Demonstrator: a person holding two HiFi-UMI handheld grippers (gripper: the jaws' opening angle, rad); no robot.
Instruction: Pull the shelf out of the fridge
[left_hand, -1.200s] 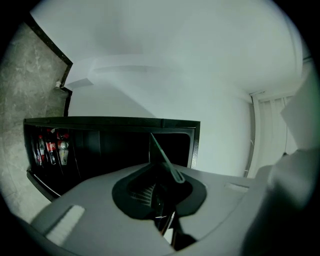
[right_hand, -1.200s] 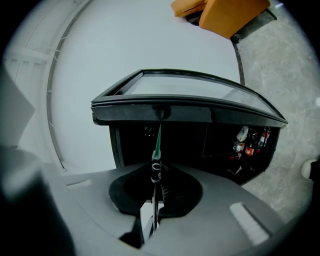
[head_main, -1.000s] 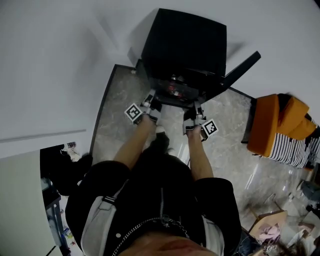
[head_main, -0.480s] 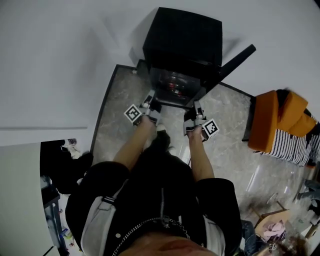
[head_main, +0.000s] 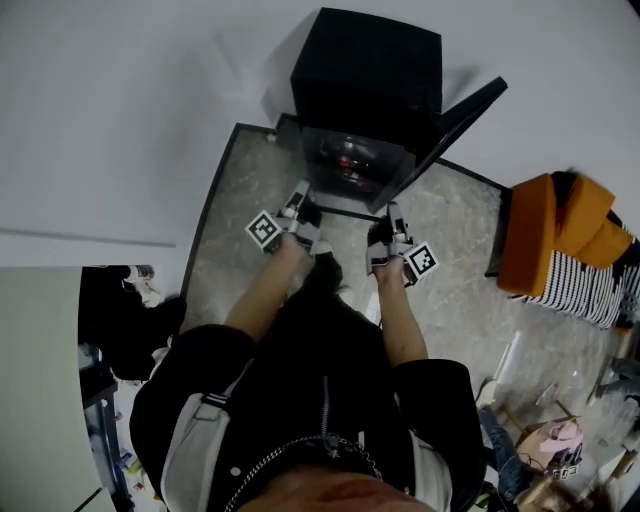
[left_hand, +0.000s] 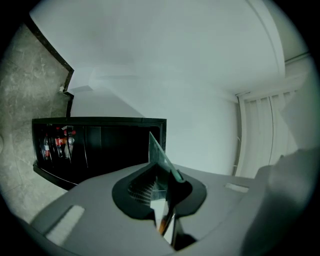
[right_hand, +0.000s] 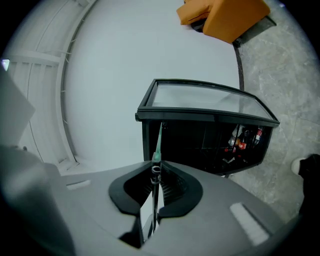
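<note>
The black mini fridge (head_main: 368, 70) stands against the white wall with its door (head_main: 458, 122) swung open to the right. The glass shelf (head_main: 352, 168) hangs in front of the fridge mouth, held by its near edge. My left gripper (head_main: 300, 205) is shut on the shelf's left side and my right gripper (head_main: 392, 220) on its right side. In the left gripper view the glass shelf (left_hand: 161, 156) runs edge-on out of my left gripper (left_hand: 167, 189), with the fridge (left_hand: 100, 145) behind. In the right gripper view the glass shelf (right_hand: 158, 142) is pinched in my right gripper (right_hand: 155, 182) before the fridge (right_hand: 200, 135).
Bottles (left_hand: 57, 142) stand in the fridge door rack. An orange seat (head_main: 555, 235) with striped cloth lies at the right on the stone floor (head_main: 235, 225). Dark clutter (head_main: 130, 320) sits at the left, and more loose things (head_main: 550, 450) at lower right.
The glass shelf has come farther out of the fridge mouth toward me. Both grippers stay shut on its near edge.
</note>
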